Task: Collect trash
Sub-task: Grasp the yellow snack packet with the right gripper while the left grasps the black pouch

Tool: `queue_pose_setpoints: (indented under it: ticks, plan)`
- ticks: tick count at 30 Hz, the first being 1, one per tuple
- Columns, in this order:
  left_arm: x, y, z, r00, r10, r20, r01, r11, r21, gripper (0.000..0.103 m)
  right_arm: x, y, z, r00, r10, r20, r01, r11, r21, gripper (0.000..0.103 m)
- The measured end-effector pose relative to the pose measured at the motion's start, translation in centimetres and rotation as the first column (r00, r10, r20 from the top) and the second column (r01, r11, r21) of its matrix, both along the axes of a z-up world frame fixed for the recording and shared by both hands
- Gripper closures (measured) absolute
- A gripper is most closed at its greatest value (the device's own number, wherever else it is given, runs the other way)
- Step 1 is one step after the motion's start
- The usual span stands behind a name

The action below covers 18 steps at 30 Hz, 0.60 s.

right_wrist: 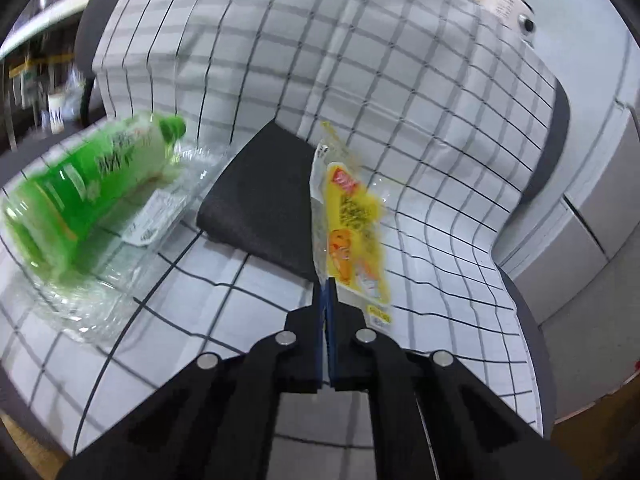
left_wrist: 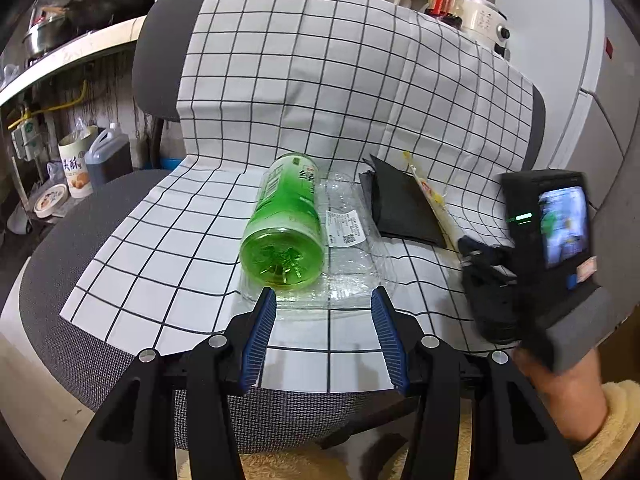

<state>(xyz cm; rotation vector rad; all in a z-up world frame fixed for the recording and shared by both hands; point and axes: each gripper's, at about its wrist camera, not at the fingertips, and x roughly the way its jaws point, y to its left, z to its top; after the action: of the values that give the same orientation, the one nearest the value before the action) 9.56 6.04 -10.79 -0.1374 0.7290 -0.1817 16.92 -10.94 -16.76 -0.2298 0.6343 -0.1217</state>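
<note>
A green plastic bottle (left_wrist: 282,232) lies on its side on a crumpled clear plastic tray (left_wrist: 352,276), base toward my left gripper (left_wrist: 323,294). That gripper is open just short of the bottle and tray, with nothing between its blue pads. To the right lies a flat black bag (left_wrist: 404,208). A yellow snack wrapper (right_wrist: 352,224) stands on edge beside the bag. My right gripper (right_wrist: 328,282) is shut on the wrapper's lower clear edge. In the left wrist view the right gripper (left_wrist: 466,244) shows at the wrapper's (left_wrist: 428,196) near end.
Everything rests on a black-and-white checked cloth (left_wrist: 320,80) draped over a grey office chair (left_wrist: 52,280). A counter with pots (left_wrist: 48,32) and jugs (left_wrist: 106,156) stands left; a rice cooker (left_wrist: 484,20) and grey cabinet (left_wrist: 580,80) right. A hand in a fluffy sleeve (left_wrist: 600,420) holds the right gripper.
</note>
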Motion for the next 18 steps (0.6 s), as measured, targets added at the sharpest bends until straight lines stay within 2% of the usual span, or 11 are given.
queue_pose_setpoints:
  ticks: [3, 7, 15, 18]
  plan:
    - [0.3, -0.7, 0.4, 1.0, -0.017, 0.002, 0.017, 1.0, 0.007, 0.052, -2.3, -3.2, 2.1, 0.999, 0.019, 0.037, -0.024, 0.991, 0.128, 0.101]
    - [1.1, -2.2, 1.0, 0.999, -0.052, 0.002, 0.052, 0.999, 0.015, 0.052, -6.1, -8.2, 4.5, 0.993, 0.011, 0.116, -0.043, 0.959, 0.279, 0.101]
    - [4.9, -7.5, 1.8, 0.986, -0.165, 0.022, 0.164, 0.986, 0.029, 0.053, -11.6, -13.3, 5.5, 0.984, -0.017, 0.179, -0.059, 0.912, 0.407, 0.101]
    - [7.6, -8.5, 1.4, 0.985, -0.171, -0.001, 0.171, 0.985, 0.011, 0.06, -12.3, -14.5, 5.3, 0.982, -0.02, 0.187, -0.066, 0.894, 0.442, 0.101]
